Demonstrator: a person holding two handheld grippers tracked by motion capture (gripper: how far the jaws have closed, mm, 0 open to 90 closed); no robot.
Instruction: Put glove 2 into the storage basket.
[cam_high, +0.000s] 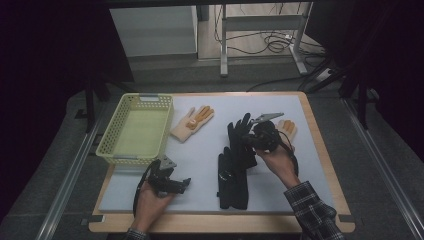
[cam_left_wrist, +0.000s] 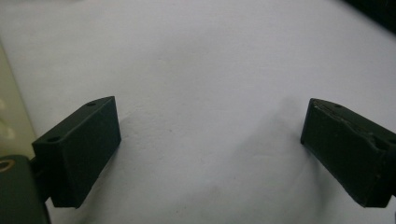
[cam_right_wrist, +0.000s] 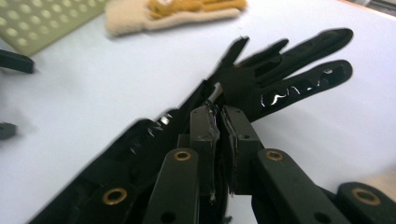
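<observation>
The right gripper (cam_right_wrist: 219, 116), clenched on a black fabric glove (cam_right_wrist: 261, 79) mid-table, is needing a slow lift toward the left edge's yellow-green perforated plastic basket (cam_high: 111, 150).

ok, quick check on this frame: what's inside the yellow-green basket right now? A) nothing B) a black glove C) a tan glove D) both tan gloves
A: in the high view the basket shows a bare floor, while one tan glove lies beside it on the white mat and the black gloves lie nearer the right gripper.
</observation>
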